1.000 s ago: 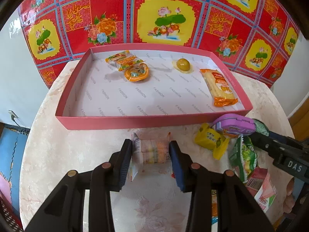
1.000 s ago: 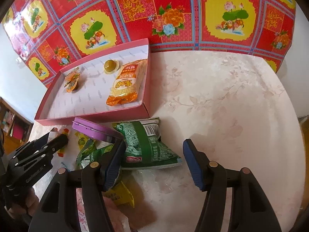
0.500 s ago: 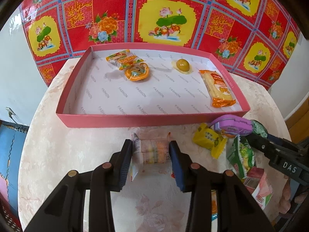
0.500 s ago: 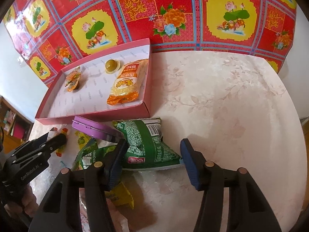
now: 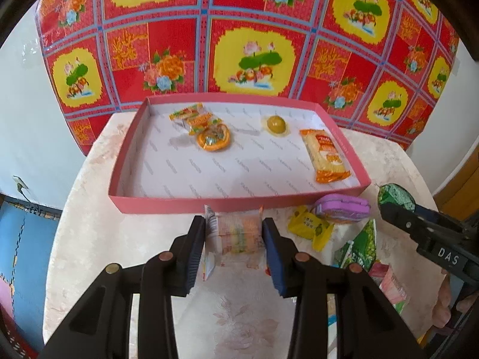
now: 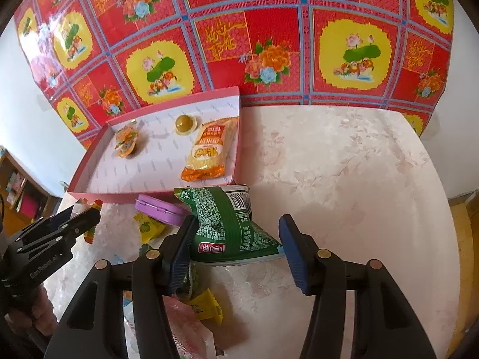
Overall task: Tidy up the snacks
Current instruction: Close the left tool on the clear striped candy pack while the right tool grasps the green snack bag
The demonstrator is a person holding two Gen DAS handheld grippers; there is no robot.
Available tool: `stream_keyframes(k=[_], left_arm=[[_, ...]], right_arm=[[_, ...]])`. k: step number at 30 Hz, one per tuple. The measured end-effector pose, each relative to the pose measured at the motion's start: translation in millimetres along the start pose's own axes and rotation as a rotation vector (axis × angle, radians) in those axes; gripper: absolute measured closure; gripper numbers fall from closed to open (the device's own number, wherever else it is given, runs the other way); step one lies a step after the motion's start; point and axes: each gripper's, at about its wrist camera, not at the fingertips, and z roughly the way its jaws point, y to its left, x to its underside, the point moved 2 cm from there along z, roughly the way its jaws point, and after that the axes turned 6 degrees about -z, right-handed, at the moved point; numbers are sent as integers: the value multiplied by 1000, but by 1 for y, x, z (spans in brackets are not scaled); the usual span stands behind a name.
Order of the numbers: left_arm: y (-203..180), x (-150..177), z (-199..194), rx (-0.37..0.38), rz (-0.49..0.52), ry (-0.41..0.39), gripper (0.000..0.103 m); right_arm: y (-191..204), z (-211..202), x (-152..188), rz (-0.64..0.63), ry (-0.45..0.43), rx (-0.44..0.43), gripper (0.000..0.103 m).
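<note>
Pink cardboard tray (image 5: 239, 203), shallow and lined with white printed paper, sits at the far side of the pale marbled round table (image 5: 98, 227) against a red-and-yellow floral cloth backdrop (image 5: 257, 30). It already holds four items, spread apart: two small orange sachets (image 5: 191, 116), a round orange-wrapped sweet (image 5: 214, 139), a yellow-green candy in clear wrap (image 5: 277, 124), and a long orange biscuit packet (image 5: 324, 154) laid along the right wall. The spacing suggests sorting by kind, with the near floor left free.

Left gripper (image 5: 235, 236) pinches a clear-wrapped roll of pastel wafer discs (image 5: 238, 233) across its ends, both pads pressed on the wrapper. The packet appears to be just clear of the table, directly before the tray's near wall, a position consistent with carrying it over the rim.

Right gripper (image 6: 235, 248) stands over the unsorted pile at the tray's near right corner. Its jaws bracket a green crinkled foil snack bag (image 6: 230, 224); the left pad bears on the bag's creased edge, the right pad sits at the bag's corner, and full contact there cannot be confirmed. The bag looks lifted at one end.

Unsorted items remain beside it: a purple oval tin (image 6: 158, 208), a yellow wrapped candy (image 6: 149, 227) and pink packets (image 5: 389, 284) nearest the person's hand.

Judgement: sorting is roughly half complete.
</note>
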Motion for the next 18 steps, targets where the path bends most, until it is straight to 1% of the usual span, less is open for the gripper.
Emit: stream_keyframes(k=[9,18], left_arm=[[9,-10,-4,-15,-19,-23,62],[18,-23,5,-33,-41,-32,62]], right_arm=[[9,-7,-9,-15,-19,-15,46],[29,-1,-30,-44,-35,-34,46]])
